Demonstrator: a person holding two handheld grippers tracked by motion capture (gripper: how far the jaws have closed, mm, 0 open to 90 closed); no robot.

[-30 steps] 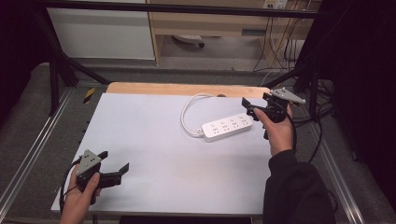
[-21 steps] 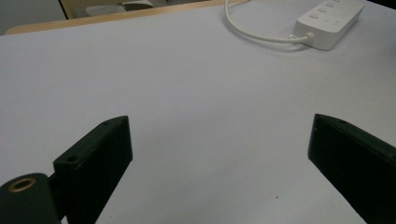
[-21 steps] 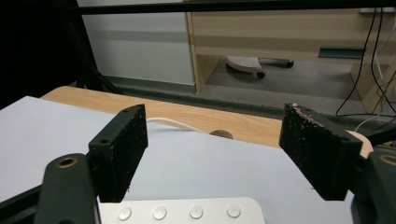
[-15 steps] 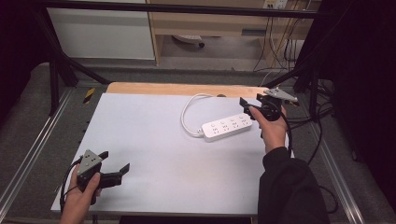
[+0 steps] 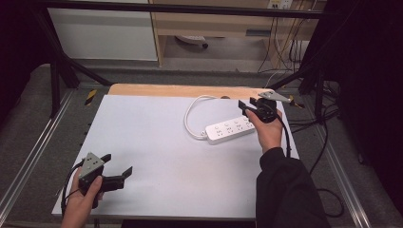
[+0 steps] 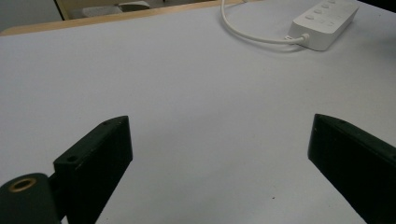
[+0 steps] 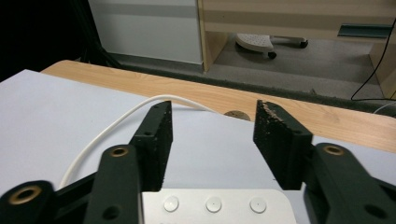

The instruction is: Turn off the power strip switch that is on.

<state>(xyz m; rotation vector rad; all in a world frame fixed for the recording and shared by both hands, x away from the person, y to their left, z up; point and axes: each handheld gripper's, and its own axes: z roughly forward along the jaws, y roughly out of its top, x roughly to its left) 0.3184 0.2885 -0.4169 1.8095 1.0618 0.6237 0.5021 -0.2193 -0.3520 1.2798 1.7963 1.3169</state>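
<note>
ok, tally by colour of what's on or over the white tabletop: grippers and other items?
Black: 2, the left gripper and the right gripper.
White: 1, the power strip with its cord.
Total: 3.

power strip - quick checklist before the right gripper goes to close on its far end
1. Right gripper open: ok, there is a clear gap between its jaws in the right gripper view.
2. Jaws lined up over the power strip: ok, its end sits between and below them.
3. Jaws down around the strip body: not ok, they are above it.
4. White cord out of the jaws' path: ok, it loops away at the other end.
5. Left gripper out of the way: ok, open at the table's near left corner.
6. Strip plugged in: cannot tell.
</note>
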